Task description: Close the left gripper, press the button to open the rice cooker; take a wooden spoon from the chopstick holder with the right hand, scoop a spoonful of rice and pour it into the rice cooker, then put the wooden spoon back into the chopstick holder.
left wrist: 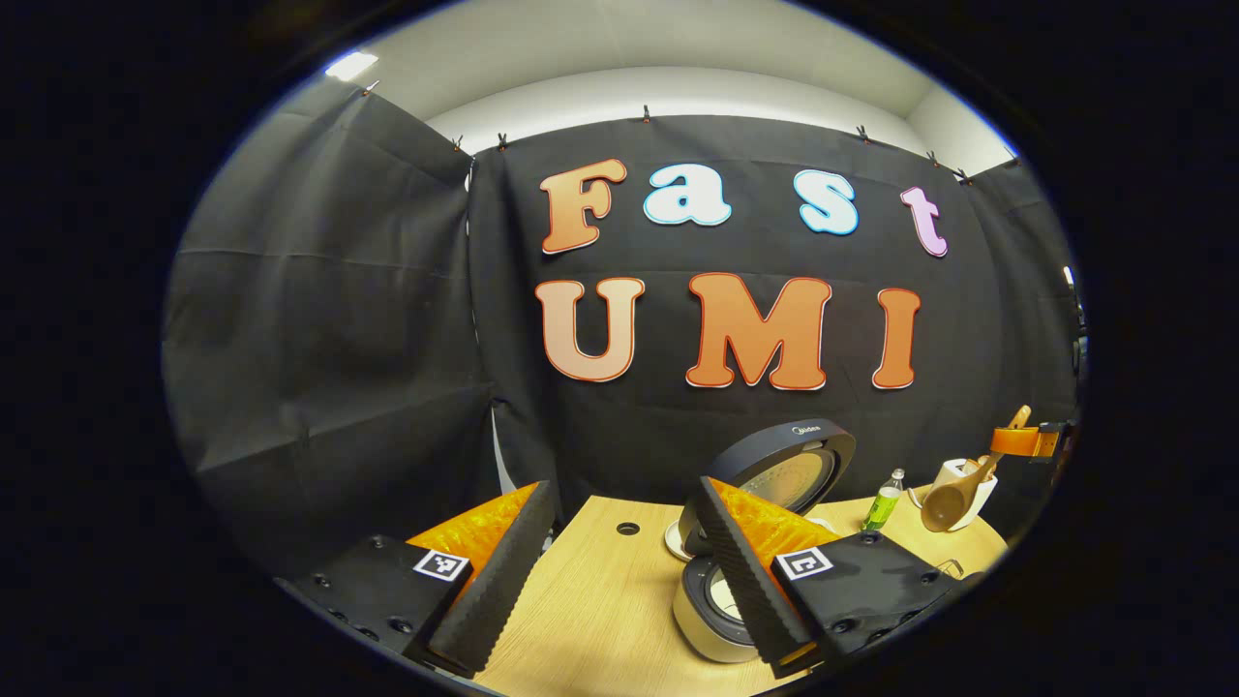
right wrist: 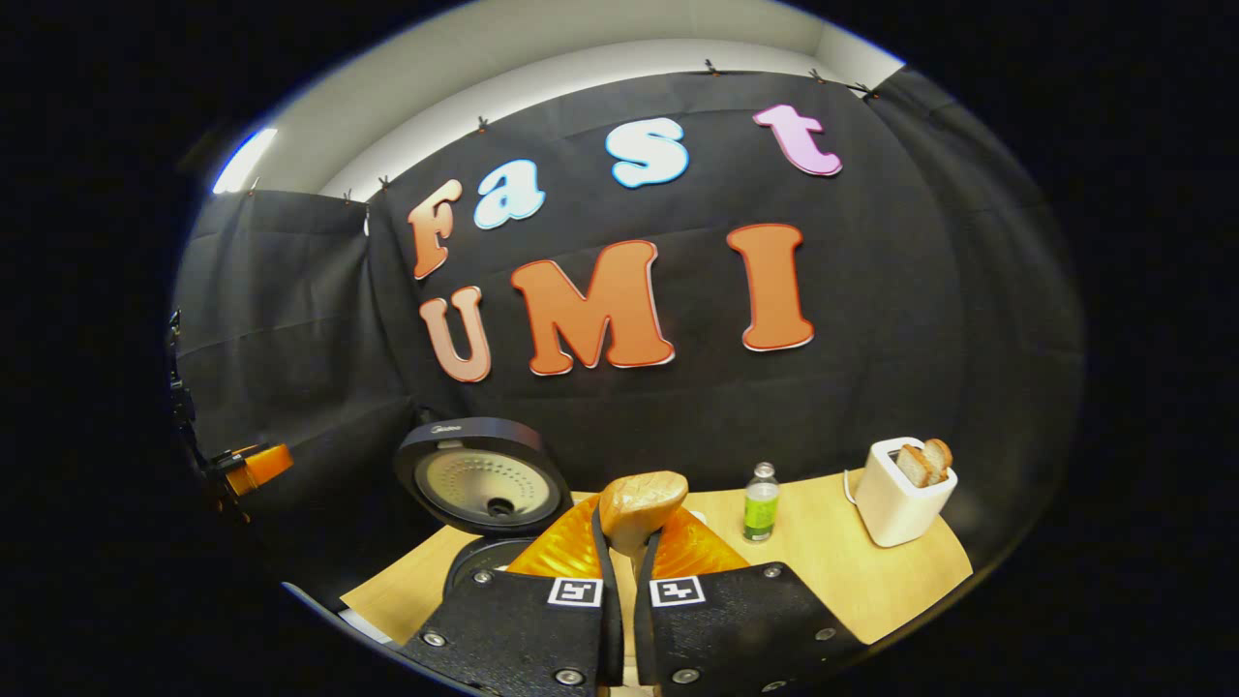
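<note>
rice cooker lid up (button done) | right gripper clamps wooden spoon | left gripper open | scoop, pour, return remain

— What stood on the wooden table?
— A white toaster with bread slices sticking up.
— Anything near the toaster?
— A small green bottle stood upright, apart, to its left.

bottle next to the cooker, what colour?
Green bottle with a pale cap; clearest in the right gripper view.
</note>
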